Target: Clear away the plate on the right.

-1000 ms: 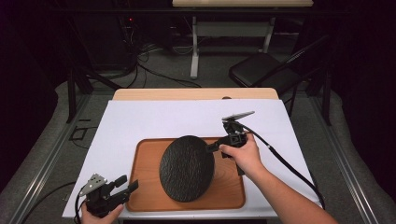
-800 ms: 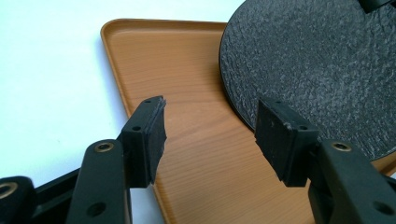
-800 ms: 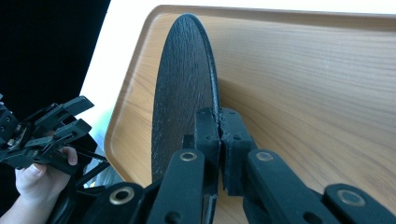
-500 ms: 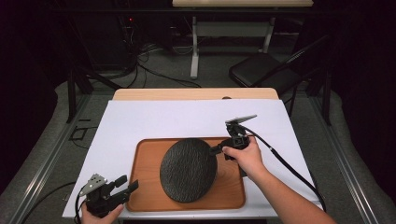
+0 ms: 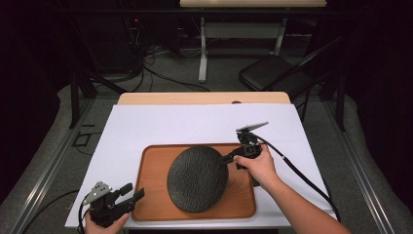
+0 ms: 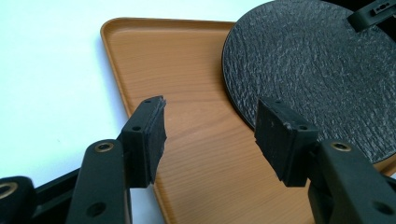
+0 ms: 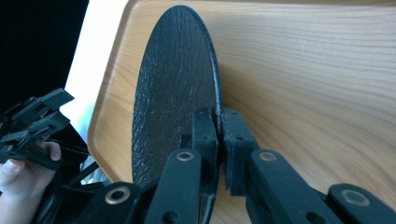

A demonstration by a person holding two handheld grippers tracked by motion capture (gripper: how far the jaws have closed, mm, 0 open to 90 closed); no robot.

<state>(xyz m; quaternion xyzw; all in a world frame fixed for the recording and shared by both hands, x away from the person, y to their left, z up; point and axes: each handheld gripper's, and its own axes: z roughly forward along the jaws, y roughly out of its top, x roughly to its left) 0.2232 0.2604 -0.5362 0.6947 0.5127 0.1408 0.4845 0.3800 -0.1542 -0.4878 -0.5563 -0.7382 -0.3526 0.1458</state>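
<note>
A round black textured plate (image 5: pixel 197 178) lies on a brown wooden tray (image 5: pixel 151 163), tilted up at its right edge. My right gripper (image 5: pixel 227 158) is shut on that right rim; in the right gripper view the jaws pinch the plate (image 7: pixel 173 88) edge between them at my right gripper (image 7: pixel 218 135). My left gripper (image 5: pixel 136 192) is open at the tray's front left corner, low over the table. In the left gripper view my left gripper (image 6: pixel 212 128) frames bare tray wood (image 6: pixel 187 70), with the plate (image 6: pixel 313 74) beyond to the right.
A white sheet (image 5: pixel 195 124) covers the table, with a strip of bare wood (image 5: pixel 204 98) at the far edge. A black chair (image 5: pixel 272 73) and table legs stand beyond. A cable (image 5: pixel 297 170) trails from the right gripper across the sheet.
The right gripper and the plate's right rim have shifted slightly toward the right and nearer, the plate staying tilted. The left gripper has held still.
</note>
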